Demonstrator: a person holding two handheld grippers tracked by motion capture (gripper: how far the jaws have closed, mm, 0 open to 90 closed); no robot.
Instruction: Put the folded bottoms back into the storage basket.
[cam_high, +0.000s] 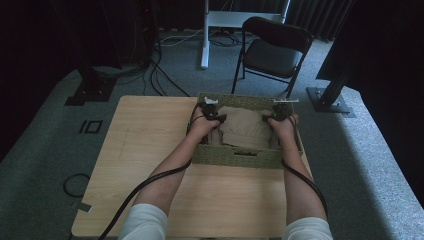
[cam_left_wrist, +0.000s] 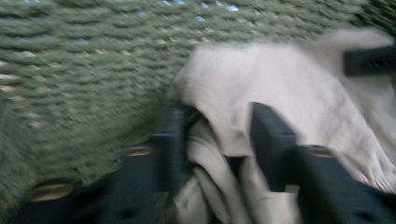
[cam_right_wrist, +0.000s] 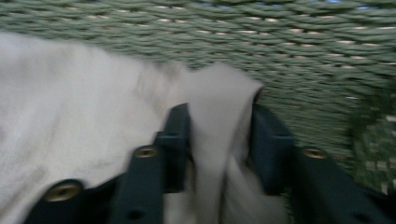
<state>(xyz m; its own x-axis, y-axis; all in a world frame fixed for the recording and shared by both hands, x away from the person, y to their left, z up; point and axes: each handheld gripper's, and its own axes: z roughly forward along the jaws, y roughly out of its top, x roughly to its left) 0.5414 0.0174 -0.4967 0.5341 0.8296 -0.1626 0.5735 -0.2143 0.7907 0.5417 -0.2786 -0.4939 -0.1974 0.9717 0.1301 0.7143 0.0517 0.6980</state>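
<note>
High view, folded beige cloth (cam_high: 245, 129) in green woven basket (cam_high: 235, 156), both claws spread around folds.

The high view looks forward and down from above the person's side of the tabletop (cam_high: 150, 150), far from the woven basket (cam_high: 235, 156). Each gripper view rides its tool inside that basket, very near the beige cloth (cam_left_wrist: 280, 84) and, seemingly, the far wall; all three share them.
</note>
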